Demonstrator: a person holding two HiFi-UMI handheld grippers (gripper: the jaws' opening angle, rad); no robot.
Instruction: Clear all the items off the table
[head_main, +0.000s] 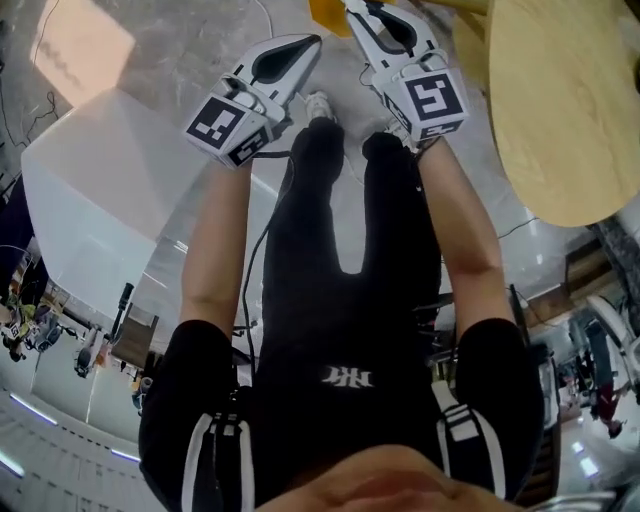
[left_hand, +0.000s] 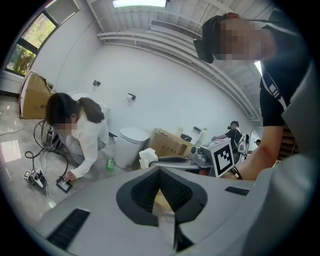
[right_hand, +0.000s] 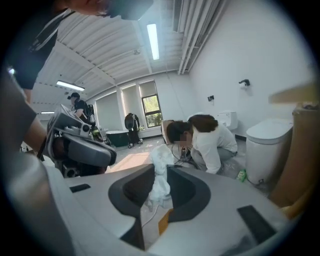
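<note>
Crumpled white tissue (right_hand: 158, 176) clamped between right gripper (right_hand: 163, 169) jaws; left gripper (left_hand: 161, 170) jaws together; both grippers point forward, slightly downward.

Tissue (right_hand: 159, 182): crumpled white paper. Table (head_main: 570, 100): matt pale wood. Floor (head_main: 170, 50): glossy stone. Right gripper (right_hand: 160, 169): matt grey plastic.

The wooden table (head_main: 570, 110) runs off 2 edges, top and right.
</note>
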